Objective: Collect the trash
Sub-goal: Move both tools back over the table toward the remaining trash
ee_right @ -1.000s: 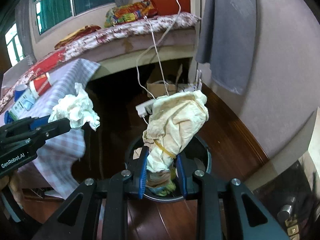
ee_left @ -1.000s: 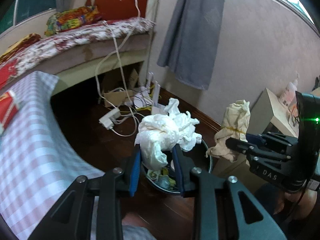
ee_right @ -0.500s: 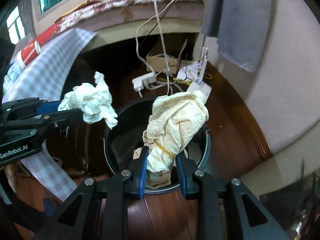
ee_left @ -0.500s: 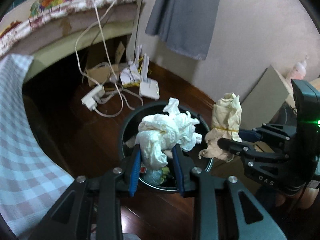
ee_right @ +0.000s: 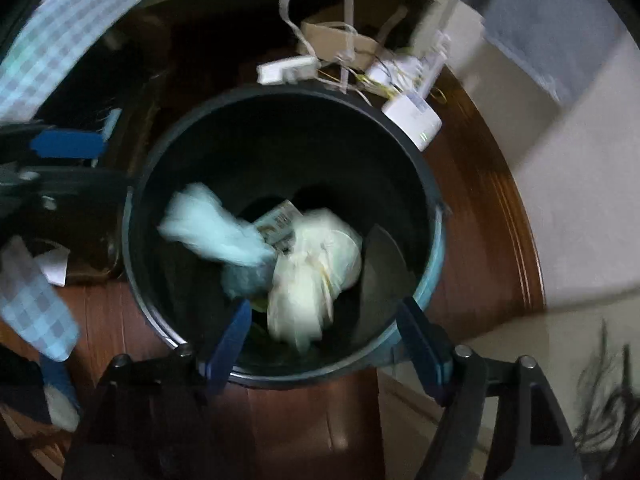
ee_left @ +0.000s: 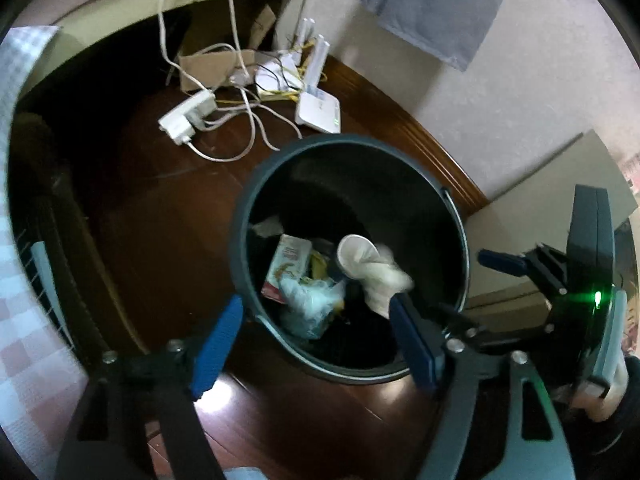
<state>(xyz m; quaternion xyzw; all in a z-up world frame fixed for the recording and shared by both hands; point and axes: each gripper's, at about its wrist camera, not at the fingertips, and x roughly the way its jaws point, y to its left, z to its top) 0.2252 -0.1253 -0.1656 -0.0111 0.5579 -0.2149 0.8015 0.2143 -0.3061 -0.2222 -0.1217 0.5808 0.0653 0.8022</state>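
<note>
Left gripper [ee_left: 316, 332]: jaws opening, spread wide, nothing between the pads. Right gripper [ee_right: 324, 344]: same, jaws opening, pads clear of everything. Both point steeply down over the bin [ee_right: 434, 236], mouth straight below each.

Trash is inside the bin: white tissue wad [ee_right: 212, 228] on the left of the right wrist view, yellowish wad [ee_right: 316, 272] with a thin band around it just beside it, both blurred, likely mid-fall. The yellowish wad's long axis runs roughly toward the right gripper, which is the nearer one.

Under them: paper cup [ee_left: 356, 254], printed carton [ee_left: 286, 268], crumpled plastic [ee_left: 312, 304]. Carton print too small to read; no legible brand anywhere.

Outward on the floor: power strip [ee_left: 186, 118], router [ee_left: 318, 112], checked cloth [ee_right: 72, 40].

Judged: drop step done, bin needs no further grasp.
</note>
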